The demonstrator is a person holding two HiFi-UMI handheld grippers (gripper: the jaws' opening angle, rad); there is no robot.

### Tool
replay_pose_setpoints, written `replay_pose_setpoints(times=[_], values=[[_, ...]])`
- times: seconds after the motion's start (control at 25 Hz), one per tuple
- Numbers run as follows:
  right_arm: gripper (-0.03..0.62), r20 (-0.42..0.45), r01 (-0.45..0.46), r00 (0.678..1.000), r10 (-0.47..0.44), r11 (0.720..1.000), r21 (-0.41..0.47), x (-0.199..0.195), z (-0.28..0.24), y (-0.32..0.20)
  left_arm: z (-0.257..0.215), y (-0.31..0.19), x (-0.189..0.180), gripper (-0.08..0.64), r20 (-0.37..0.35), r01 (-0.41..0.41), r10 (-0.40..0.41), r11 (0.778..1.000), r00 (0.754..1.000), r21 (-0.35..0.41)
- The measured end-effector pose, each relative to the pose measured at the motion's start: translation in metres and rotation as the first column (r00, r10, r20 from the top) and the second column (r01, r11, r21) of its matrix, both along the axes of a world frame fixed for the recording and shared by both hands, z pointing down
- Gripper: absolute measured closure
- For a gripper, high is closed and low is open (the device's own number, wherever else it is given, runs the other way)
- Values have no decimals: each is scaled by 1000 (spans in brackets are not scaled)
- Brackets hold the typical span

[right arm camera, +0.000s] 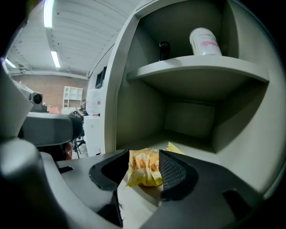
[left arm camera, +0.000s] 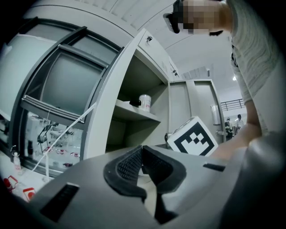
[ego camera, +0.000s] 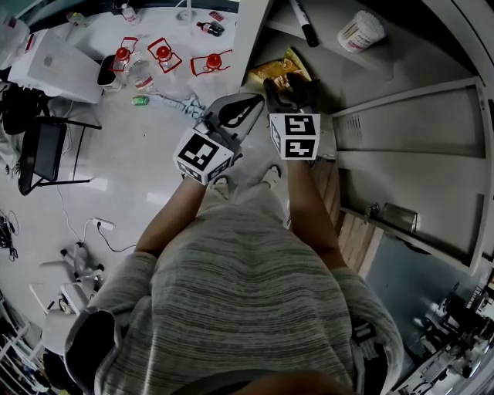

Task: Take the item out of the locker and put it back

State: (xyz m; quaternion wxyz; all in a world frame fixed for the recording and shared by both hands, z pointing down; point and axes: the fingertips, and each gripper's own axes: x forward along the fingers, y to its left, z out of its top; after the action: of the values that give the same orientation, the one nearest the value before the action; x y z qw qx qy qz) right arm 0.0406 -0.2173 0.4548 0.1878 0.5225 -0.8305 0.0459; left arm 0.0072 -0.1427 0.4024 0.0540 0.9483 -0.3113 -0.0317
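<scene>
1. Locker [right arm camera: 134, 112]: stands with its door swung wide. It has an upper shelf [right arm camera: 196, 67] and a lower shelf [right arm camera: 192, 150].
2. Upper shelf: carries a white bottle [right arm camera: 204, 41] and, beside it, a black marker [ego camera: 303, 23]. Neither is touched.
3. Yellow snack bag [right arm camera: 142, 172]: the task's item. It lies crumpled near the front edge of the lower shelf, inside the locker and resting on the shelf floor.
4. Right gripper [right arm camera: 144, 154]: reaches into the lower compartment, tilted slightly downward. Its jaws stand wide on either side of the bag. There is a clear gap at one pad, so nothing is clamped.
5. Left gripper [left arm camera: 142, 150]: held level outside the locker, near its open front. Its jaws are closed together on nothing.
6. Step in hand (judgement): the bag sits on the shelf between loose jaws. This fits either the start of a pick-up or the end of a set-down.
7. Technique for a pick-up: centre the pads on the bag's bunched middle and close gently, since the foil will crush and slip. Then lift it clear of the front edge.
8. Technique for a set-down: draw the gripper straight back, with the pads clear of the bag so that it is not dragged off the shelf.
9. Risk: a pad may snag the bag's loose corner.
</scene>
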Motion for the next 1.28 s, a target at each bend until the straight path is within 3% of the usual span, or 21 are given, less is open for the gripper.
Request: replay_pose_setpoints(times=[0.56,1.08,1.28], values=[[382,61,-11,998,3,991,131,5,-68,24,-15,5,6,552,-18,-22,23,999,1000,30],[383,151,-57,989,13,954,293,18,-151,23,-30,6,14,552,-16,-45,46,998,999,51],[383,148,-56,989,9,947,316,17,-171,11,-33,5,14,552,-13,-48,49,997,999,60]])
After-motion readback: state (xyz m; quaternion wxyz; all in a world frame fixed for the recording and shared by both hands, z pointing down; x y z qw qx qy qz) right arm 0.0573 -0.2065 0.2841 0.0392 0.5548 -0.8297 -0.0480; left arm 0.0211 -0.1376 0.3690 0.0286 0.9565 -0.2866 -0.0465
